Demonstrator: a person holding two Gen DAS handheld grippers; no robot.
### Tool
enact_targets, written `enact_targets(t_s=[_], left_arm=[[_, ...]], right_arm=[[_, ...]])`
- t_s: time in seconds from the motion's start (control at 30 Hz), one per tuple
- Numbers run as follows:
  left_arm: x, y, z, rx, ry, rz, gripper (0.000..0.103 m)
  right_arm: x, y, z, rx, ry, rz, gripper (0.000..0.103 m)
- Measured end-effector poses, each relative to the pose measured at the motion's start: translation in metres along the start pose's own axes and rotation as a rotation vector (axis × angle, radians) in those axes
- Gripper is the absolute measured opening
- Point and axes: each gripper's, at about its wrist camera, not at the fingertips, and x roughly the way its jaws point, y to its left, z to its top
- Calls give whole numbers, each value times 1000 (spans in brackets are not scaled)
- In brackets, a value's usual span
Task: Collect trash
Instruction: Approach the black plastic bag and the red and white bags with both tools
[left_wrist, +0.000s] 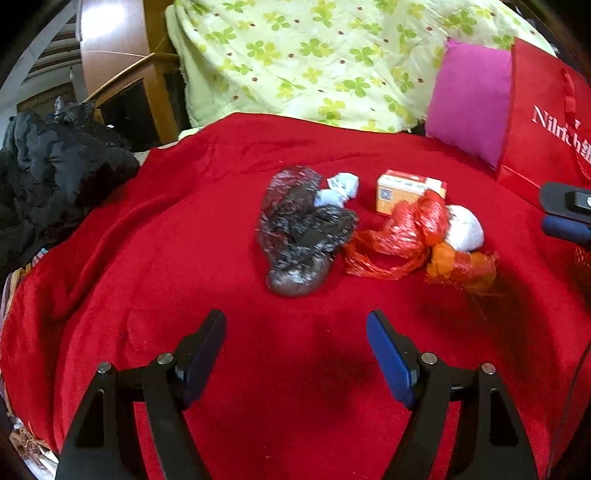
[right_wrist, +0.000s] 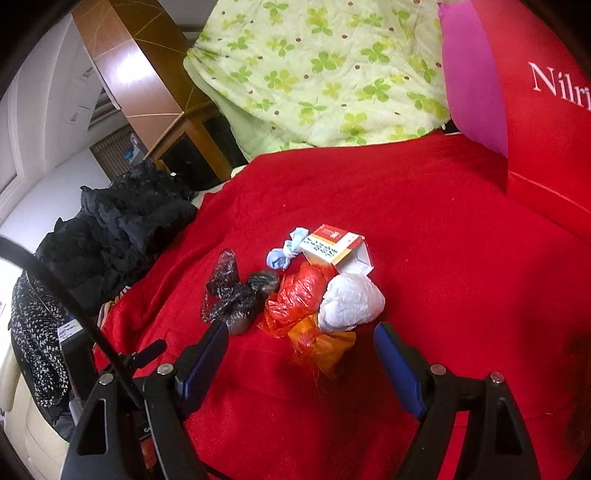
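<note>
A pile of trash lies on the red blanket (left_wrist: 184, 221): a crumpled dark plastic bag (left_wrist: 303, 229), a light blue wad (left_wrist: 338, 190), an orange-and-white carton (left_wrist: 406, 190), a red plastic bag (left_wrist: 402, 236), a white wad (left_wrist: 463, 229) and an orange bag (left_wrist: 461, 266). My left gripper (left_wrist: 295, 325) is open and empty, just short of the dark bag. My right gripper (right_wrist: 301, 339) is open and empty, its jaws either side of the orange bag (right_wrist: 325, 347), near the white wad (right_wrist: 351, 302), red bag (right_wrist: 299, 295), carton (right_wrist: 332, 245) and dark bag (right_wrist: 236, 291).
A red shopping bag (left_wrist: 546, 122) with white lettering stands at the right beside a pink cushion (left_wrist: 469, 99). A green flowered quilt (left_wrist: 314, 62) lies behind. A black jacket (left_wrist: 48, 166) is heaped at the left. Wooden furniture (left_wrist: 122, 74) stands behind the bed.
</note>
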Motion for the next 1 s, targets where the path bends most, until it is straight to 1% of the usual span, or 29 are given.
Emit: enact_targets(t_s=[0.13, 0.33, 0.77, 1.0], left_arm=[[-1, -14, -4, 41, 3, -32, 79], [-1, -29, -8, 91, 11, -56, 79], [-4, -54, -16, 171, 19, -94, 79], [-7, -61, -20, 196, 18, -104, 79]], right_arm=[[5, -2, -3, 13, 15, -16, 84], [6, -11, -3, 42, 21, -28, 84], [8, -19, -2, 65, 26, -44, 84], [7, -19, -1, 69, 28, -44, 84]])
